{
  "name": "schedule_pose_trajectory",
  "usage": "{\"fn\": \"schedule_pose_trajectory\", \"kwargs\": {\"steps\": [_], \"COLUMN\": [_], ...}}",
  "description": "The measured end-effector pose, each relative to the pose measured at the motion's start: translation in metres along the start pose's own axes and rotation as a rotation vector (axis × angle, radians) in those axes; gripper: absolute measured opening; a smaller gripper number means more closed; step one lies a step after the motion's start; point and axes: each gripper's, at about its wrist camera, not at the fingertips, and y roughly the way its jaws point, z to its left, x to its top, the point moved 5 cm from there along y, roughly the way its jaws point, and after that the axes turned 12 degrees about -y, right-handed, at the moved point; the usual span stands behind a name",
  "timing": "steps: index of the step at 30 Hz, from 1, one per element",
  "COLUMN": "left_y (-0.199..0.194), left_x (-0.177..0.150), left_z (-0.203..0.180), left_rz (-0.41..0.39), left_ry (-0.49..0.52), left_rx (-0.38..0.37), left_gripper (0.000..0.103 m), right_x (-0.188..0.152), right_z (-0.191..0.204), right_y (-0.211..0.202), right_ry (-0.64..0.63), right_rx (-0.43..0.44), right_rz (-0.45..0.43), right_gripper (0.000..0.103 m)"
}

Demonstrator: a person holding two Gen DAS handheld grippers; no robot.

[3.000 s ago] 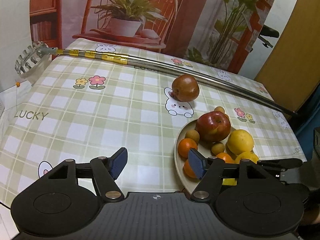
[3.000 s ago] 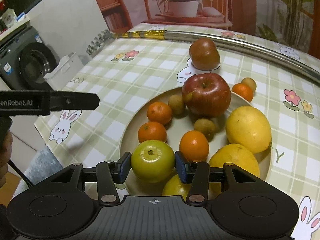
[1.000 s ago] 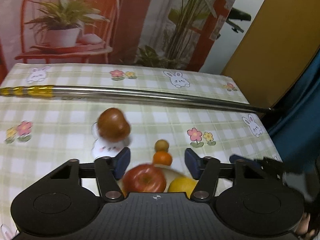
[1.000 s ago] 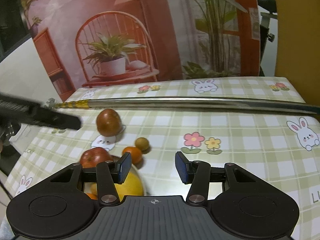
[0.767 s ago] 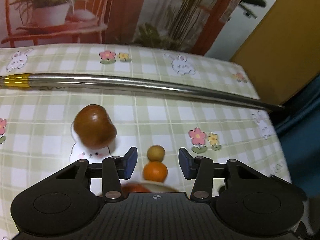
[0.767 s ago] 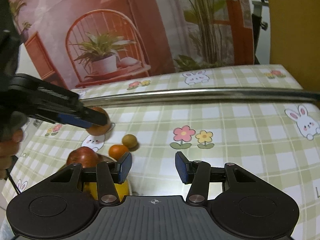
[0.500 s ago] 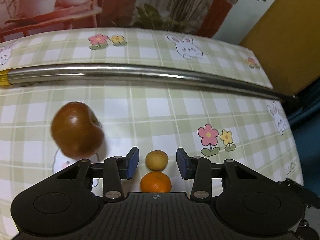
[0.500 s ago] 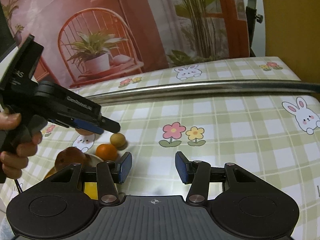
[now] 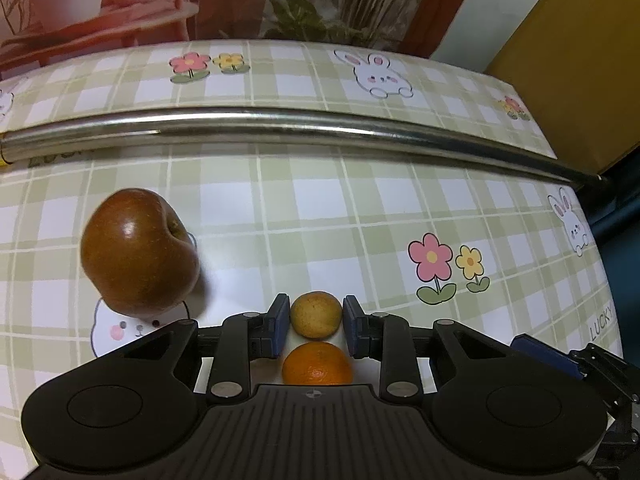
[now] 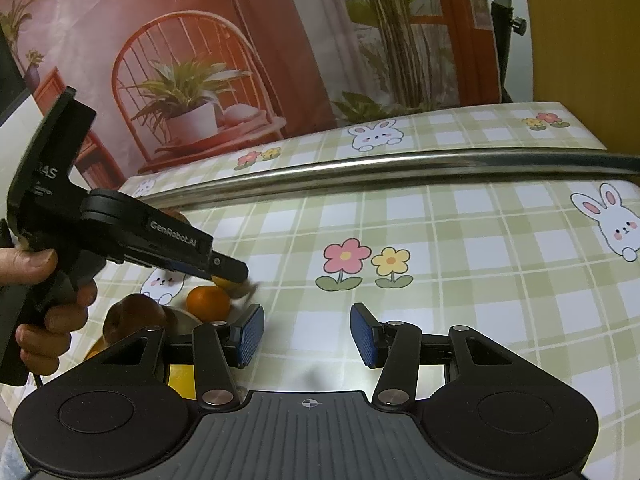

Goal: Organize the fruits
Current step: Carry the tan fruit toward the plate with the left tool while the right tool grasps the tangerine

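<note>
Left gripper [image 9: 316, 322] fingers pinch the small yellow fruit [image 9: 316, 314]; right gripper [image 10: 307, 338] fingers spread, empty.

table [image 9: 304, 208]: checked cloth | on it: steel pole [image 9: 280, 120], brown apple [image 9: 138, 250], mandarin [image 9: 317, 364]

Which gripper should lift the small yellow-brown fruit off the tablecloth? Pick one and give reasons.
Left. The left gripper already has its pads on both sides of the small yellow-brown fruit, just beyond the orange. The right gripper is open over bare tablecloth, off to the side.
</note>
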Motion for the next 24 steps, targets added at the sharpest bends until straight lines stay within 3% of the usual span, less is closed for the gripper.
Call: {"fn": "schedule_pose_trajectory", "kwargs": {"steps": [8,17,24], "left_y": [-0.049,-0.111,-0.138], "left_x": [-0.003,-0.04,-0.07], "left_z": [0.002,0.048,0.08], "left_rz": [-0.101,-0.215,-0.263], "left_ry": [0.015,-0.061,-0.084], "left_rx": [-0.061,-0.16,-0.15], "left_gripper": [0.03,0.03,0.03], "right_x": [0.002,0.016,0.033], "right_z": [0.009,0.031,0.05], "right_y": [0.002,0.018,0.044], "right_ry": [-0.014,-0.048,-0.025], "right_rx": [0.007,0.043,0.101], "right_rz": [0.008,0.036,0.062], "right_gripper": [0.046,0.045,0.044]}}
